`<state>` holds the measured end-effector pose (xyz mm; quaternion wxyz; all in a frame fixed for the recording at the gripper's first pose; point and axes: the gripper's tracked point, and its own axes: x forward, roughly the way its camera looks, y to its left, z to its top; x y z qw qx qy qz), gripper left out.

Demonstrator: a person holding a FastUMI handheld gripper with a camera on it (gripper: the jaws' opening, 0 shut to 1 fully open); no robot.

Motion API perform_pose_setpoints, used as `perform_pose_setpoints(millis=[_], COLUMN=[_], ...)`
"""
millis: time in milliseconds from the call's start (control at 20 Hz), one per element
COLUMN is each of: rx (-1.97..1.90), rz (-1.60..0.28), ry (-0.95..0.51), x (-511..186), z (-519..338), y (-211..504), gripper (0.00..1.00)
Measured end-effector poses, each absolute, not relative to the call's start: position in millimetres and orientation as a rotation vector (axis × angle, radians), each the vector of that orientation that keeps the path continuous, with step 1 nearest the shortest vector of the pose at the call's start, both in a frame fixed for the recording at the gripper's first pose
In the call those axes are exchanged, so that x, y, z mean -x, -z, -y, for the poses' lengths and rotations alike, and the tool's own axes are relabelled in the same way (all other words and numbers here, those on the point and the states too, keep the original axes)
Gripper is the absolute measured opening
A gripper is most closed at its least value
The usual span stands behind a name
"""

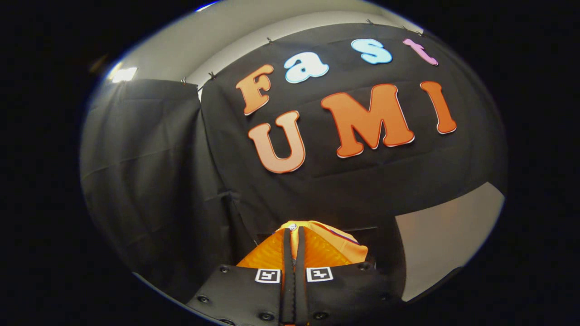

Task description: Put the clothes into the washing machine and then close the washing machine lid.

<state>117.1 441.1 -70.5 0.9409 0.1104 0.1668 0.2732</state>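
Note:
My gripper (293,232) points up at the booth's black cloth wall, its two fingers nearly together. Pinched between them is an orange piece of clothing (337,246), a thin fold of it caught in the narrow gap. The cloth bulges out to the right of the fingers and hangs down on both sides of them, held up in the air.
Black cloth (149,172) drapes the booth's back and left walls, meeting at a seam to the left of the fingers. A pale wall or panel (444,235) stands to the right of the cloth. Above the cloth runs a light ceiling with a lamp (123,74).

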Motion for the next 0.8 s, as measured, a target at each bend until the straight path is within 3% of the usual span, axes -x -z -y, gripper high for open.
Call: perform_pose_setpoints(millis=[800], rx=[-0.160], rz=[-0.842], ry=[-0.409], x=[-162.4], z=[-515.2], y=[363.4], gripper=[0.08])
